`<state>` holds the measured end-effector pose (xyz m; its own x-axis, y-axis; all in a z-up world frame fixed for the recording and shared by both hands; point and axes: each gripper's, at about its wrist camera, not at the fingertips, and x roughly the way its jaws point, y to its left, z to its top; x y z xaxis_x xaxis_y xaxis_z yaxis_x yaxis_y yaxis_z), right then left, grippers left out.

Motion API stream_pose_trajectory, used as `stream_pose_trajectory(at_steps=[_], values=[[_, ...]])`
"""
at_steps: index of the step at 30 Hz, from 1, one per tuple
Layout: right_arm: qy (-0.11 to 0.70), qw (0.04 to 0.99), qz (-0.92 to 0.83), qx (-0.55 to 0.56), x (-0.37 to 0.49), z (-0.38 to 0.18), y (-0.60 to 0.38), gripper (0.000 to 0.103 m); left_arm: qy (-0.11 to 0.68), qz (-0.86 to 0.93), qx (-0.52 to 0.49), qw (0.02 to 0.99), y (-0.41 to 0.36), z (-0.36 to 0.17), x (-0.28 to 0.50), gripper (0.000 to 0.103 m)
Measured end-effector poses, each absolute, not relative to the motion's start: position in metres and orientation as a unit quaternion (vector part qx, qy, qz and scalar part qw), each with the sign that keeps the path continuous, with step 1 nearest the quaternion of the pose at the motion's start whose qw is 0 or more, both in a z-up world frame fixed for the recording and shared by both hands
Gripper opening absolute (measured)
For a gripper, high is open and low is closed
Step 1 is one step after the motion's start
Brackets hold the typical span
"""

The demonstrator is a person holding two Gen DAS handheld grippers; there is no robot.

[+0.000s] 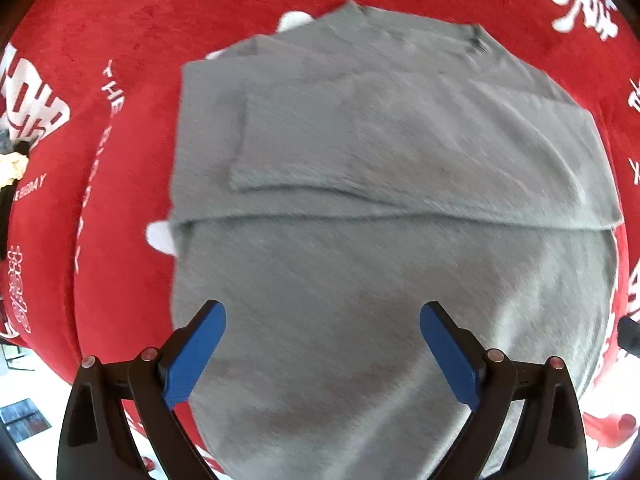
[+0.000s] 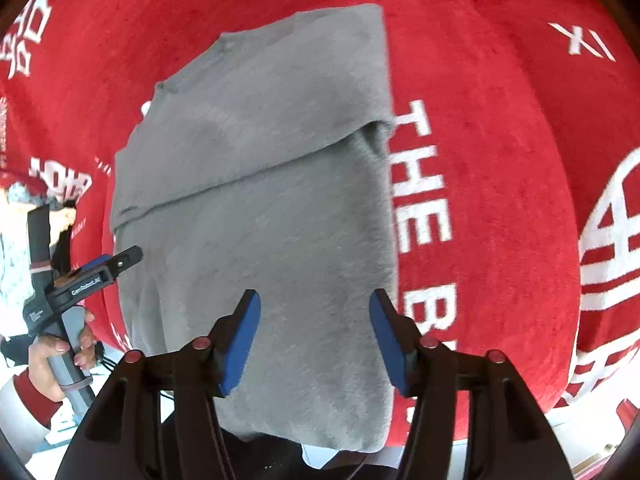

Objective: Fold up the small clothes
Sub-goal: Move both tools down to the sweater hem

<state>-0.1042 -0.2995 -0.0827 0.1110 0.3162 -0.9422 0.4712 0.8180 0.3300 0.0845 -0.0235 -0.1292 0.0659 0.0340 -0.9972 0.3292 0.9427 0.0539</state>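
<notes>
Grey T-shirt [image 1: 360, 200] lying partly folded on red printed blanket [image 1: 120, 40]. Left gripper [image 1: 323, 344] and right gripper [image 2: 315, 336] spread wide above it, holding nothing.

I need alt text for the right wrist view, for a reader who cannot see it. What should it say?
A grey shirt, partly folded, lies on a red blanket with white lettering. The right gripper is open above its near end. At the left edge, the left gripper, held in a hand, is beside the shirt.
</notes>
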Motion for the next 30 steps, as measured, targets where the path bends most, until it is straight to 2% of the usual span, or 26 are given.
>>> stream_pose_trajectory(at_steps=[4,8,16,30], values=[[0.667,0.692,-0.034,0.274,-0.096,-0.078,-0.290,0.061,0.683,-0.107,0.134,0.710,-0.039,-0.126,0.073,0.098],[0.666,0.700,-0.020,0.257,-0.094,-0.070,-0.289,0.068,0.687,-0.103,0.132,0.707,-0.052,-0.120,0.061,0.098],[0.668,0.703,0.013,0.243,-0.090,-0.061,-0.297,0.068,0.688,-0.077,0.110,0.713,-0.080,-0.094,0.022,0.098],[0.680,0.701,0.047,0.209,-0.101,-0.060,-0.297,0.068,0.704,-0.070,0.071,0.703,-0.100,-0.080,-0.063,0.098]])
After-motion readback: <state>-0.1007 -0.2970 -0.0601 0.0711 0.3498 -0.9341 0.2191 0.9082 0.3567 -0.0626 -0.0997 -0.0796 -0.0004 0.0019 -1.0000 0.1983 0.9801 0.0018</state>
